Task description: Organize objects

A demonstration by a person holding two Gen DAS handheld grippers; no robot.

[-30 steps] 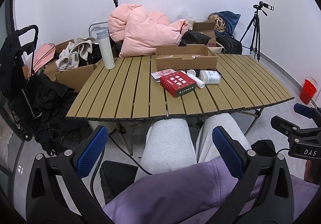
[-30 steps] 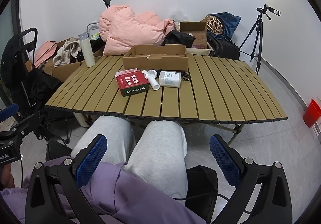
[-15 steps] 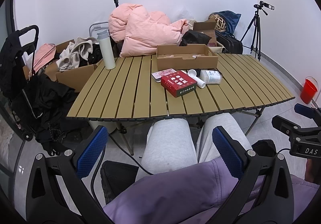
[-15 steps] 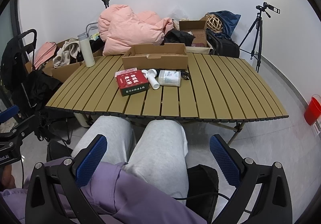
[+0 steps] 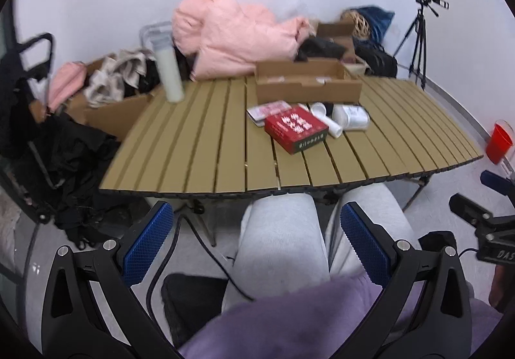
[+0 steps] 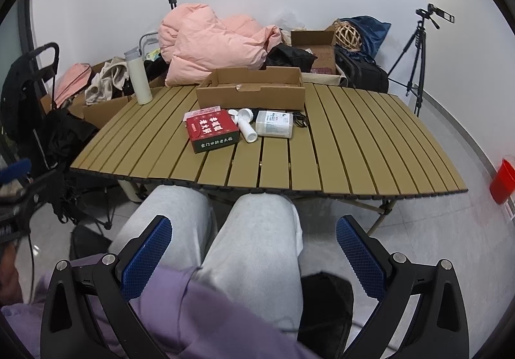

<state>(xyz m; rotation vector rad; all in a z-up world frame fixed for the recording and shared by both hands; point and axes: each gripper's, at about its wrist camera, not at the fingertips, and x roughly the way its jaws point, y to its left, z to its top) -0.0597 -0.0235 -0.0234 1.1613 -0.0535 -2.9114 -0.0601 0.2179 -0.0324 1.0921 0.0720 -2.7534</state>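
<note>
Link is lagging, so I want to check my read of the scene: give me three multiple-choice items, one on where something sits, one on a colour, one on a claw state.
1. The white bottle stands:
A. inside the cardboard box
B. at the table's far left corner
C. on the floor

2. The box nearest the person is:
A. red
B. blue
C. yellow

3. The two claws are:
A. both open, empty
B. both shut
C. left holding a box

Answers: 1 B, it stands upright on the table slats, apart from the cardboard box. 2 A, the red box. 3 A, left claw and right claw show spread pads with nothing between.
</note>
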